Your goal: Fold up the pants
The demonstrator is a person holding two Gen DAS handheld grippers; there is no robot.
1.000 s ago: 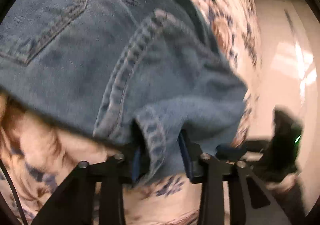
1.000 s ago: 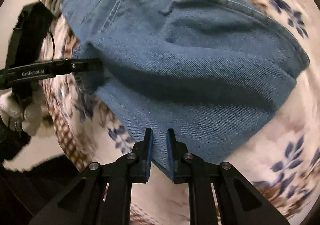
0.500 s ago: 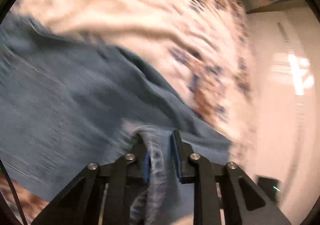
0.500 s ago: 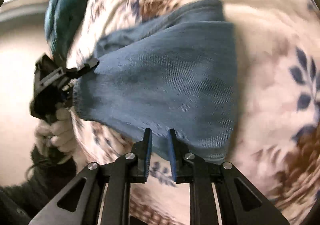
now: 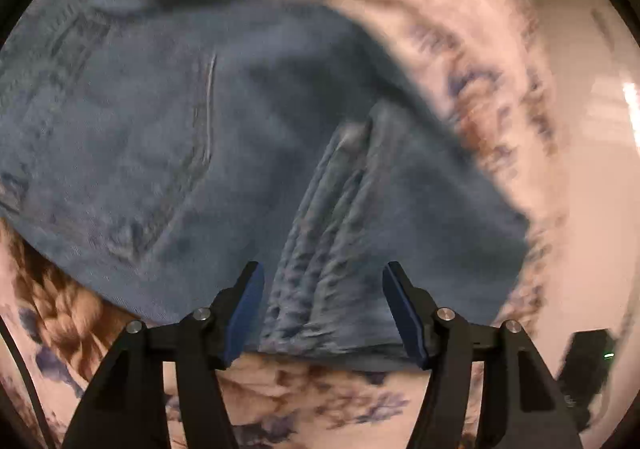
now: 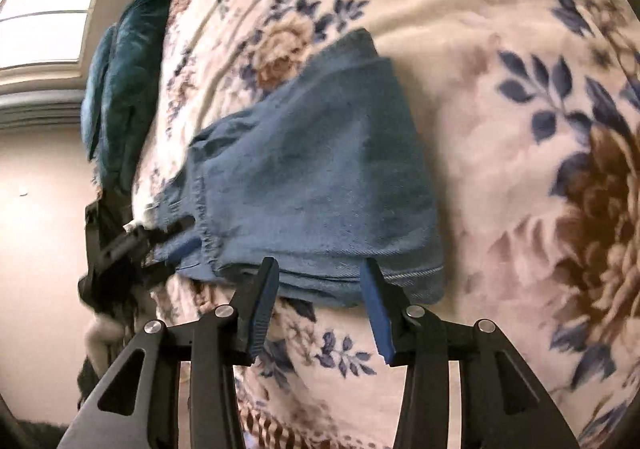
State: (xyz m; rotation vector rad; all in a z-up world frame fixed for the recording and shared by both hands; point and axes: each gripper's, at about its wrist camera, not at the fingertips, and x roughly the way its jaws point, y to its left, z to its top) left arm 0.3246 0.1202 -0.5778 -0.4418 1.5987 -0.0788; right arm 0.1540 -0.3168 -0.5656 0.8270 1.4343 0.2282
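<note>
blue denim pants (image 6: 320,177) – cream blanket (image 6: 480,9), navy-brown florals

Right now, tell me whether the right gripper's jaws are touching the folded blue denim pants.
Cannot tell. In the right wrist view the right gripper is open, its jaws spread at the near edge of the folded blue denim pants, overlapping it; neither contact nor a gap shows plainly.

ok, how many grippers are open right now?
2. The left gripper is spread at the jeans hem; the right gripper is spread at their folded near edge on the floral blanket.
</note>
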